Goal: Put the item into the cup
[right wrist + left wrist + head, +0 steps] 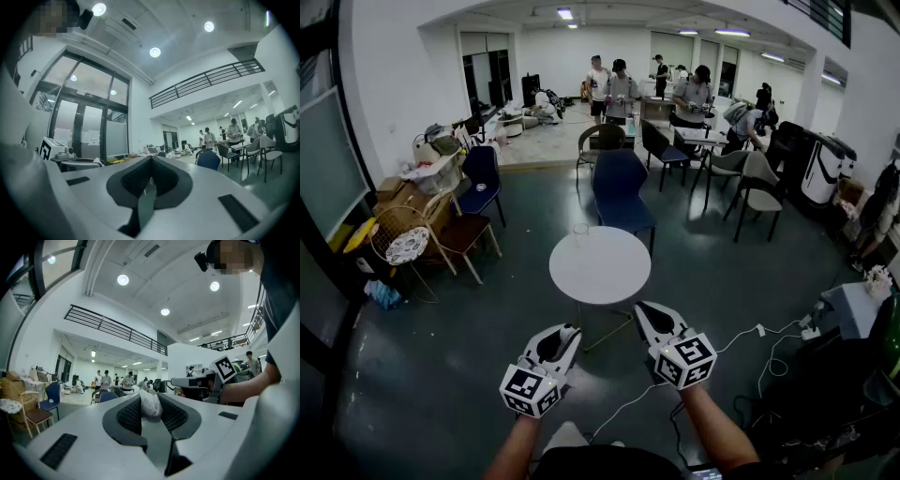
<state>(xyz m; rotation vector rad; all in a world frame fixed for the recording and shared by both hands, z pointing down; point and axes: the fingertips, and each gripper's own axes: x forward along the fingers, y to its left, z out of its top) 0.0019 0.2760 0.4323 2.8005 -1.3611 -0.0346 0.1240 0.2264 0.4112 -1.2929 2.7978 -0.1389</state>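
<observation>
A round white table (602, 272) stands ahead of me, with a clear glass cup (580, 232) near its far left edge. My left gripper (566, 331) is held low in front of the table's near side. In the left gripper view, my left gripper (151, 398) is shut on a small crumpled whitish item (151, 408), pinched between its dark ribbed pads. My right gripper (646, 308) hovers beside it, a little closer to the table. Seen from its own camera, my right gripper (150, 159) is shut with nothing between the tips. Both grippers are well short of the cup.
A blue chair (620, 192) stands just behind the table. A wicker chair (401, 240) and clutter sit at the left. White cables (766, 345) run over the dark floor at the right. Several people and more chairs are at the back.
</observation>
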